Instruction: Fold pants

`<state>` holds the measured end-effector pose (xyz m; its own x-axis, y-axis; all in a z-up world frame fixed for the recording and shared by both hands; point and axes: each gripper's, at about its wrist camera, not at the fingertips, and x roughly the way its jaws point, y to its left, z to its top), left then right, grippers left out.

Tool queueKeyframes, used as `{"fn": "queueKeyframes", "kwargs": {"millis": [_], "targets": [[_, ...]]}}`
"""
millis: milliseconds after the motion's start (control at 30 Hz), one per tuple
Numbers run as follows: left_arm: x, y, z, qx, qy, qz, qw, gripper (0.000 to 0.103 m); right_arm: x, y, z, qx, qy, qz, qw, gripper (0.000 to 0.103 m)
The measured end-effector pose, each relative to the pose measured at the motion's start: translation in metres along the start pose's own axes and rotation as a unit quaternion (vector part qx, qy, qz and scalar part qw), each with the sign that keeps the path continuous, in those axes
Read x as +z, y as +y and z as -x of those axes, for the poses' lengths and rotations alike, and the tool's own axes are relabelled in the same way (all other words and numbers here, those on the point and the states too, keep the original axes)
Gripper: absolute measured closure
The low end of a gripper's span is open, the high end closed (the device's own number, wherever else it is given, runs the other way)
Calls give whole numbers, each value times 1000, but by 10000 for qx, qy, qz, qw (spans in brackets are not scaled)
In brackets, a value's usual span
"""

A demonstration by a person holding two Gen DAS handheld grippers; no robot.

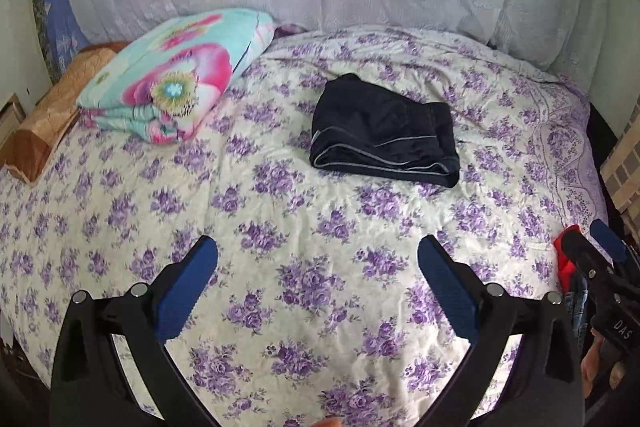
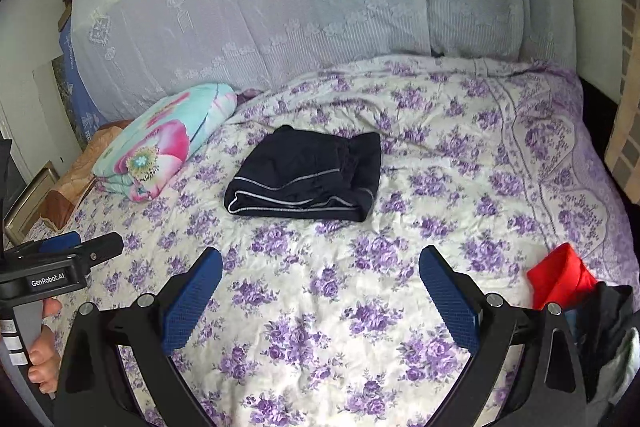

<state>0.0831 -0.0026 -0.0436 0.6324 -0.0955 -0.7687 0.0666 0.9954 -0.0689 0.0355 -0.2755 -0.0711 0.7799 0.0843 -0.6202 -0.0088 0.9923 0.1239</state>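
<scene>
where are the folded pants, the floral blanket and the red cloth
pants (image 1: 384,135): left wrist view, middle of the top layer
blanket (image 1: 172,79): left wrist view, pink flower on its top
red cloth (image 2: 560,279): right wrist view, centre of the red fabric

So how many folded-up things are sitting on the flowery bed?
2. The dark pants lie folded in the middle of the bed. The colourful folded blanket sits at the far left, near the headboard. A pile of clothes at the right edge, topped by red cloth, may hide more.
</scene>
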Motion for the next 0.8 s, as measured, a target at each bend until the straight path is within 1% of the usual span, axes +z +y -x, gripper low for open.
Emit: {"fn": "queueKeyframes", "kwargs": {"millis": [33,133,200,333,467,567,600,667,700,733,800], "targets": [[-1,5,-7,20,37,75,10000,5,0,0,-11,70,63,-14,10000,4],[3,15,-23,22,84,191,9998,5,11,5,-43,345,57,62,9994,4],[11,18,-36,66,98,210,9997,5,27,11,-72,472,54,209,9987,4],[28,22,-66,179,194,238,9994,5,57,20,-134,943,148,262,9951,4],[45,28,-98,321,251,283,9988,5,76,37,-189,1274,305,557,9898,4],[68,31,-127,440,244,258,9984,5,82,48,-226,1230,437,999,9864,4],[76,30,-134,426,230,254,9985,5,81,48,-239,1137,533,1105,9859,4],[98,25,-152,391,164,244,9988,5,76,43,-266,914,868,1187,9849,4],[108,21,-160,370,131,223,9990,5,71,37,-279,829,1167,1149,9830,4],[119,14,-170,350,116,177,9992,5,64,31,-287,859,1438,1092,9798,4],[134,-2,-189,285,125,-21,9995,5,50,28,-283,955,1534,1331,9745,4]]}}
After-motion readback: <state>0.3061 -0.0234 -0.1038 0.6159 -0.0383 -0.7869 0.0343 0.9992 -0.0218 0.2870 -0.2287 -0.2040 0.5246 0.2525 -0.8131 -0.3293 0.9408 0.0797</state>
